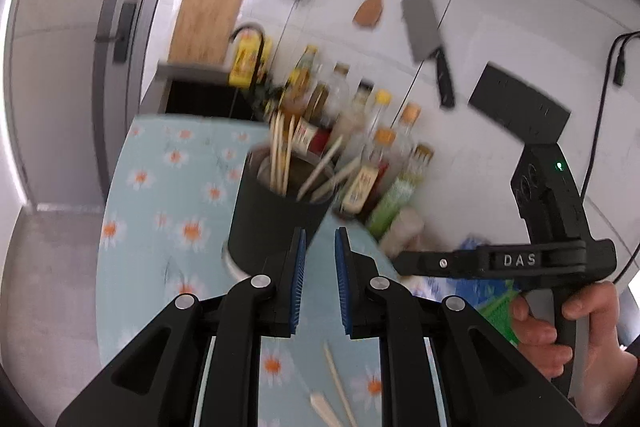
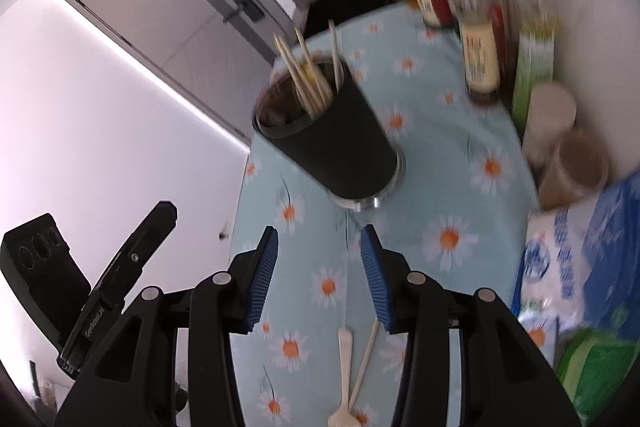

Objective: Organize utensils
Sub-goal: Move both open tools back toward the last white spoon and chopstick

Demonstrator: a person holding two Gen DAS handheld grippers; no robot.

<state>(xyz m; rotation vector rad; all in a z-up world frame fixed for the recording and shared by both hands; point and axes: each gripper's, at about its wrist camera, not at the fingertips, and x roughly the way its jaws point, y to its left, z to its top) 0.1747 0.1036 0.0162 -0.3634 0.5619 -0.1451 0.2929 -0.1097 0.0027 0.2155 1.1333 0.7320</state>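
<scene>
A black holder cup [image 1: 276,211] [image 2: 332,139] stands on the daisy tablecloth [image 1: 168,187] [image 2: 440,155], with several pale chopsticks [image 1: 280,155] [image 2: 312,79] upright in it. A loose chopstick [image 1: 340,383] [image 2: 366,363] and a pale spoon [image 1: 326,411] [image 2: 344,379] lie on the cloth nearer me. My left gripper [image 1: 321,255] hovers just before the cup, pads a narrow gap apart, nothing between them. My right gripper [image 2: 320,255] is open and empty, above the cloth between the cup and the loose utensils. A hand [image 1: 548,331] holds its handle.
Sauce bottles [image 1: 360,147] [image 2: 480,47] crowd the wall side behind the cup. Two jars [image 2: 560,131] and blue and green packets [image 2: 580,259] sit at the right. A sink [image 1: 200,99] lies beyond the cloth. A cleaver [image 1: 424,27] and wooden spatula [image 1: 372,3] hang on the wall.
</scene>
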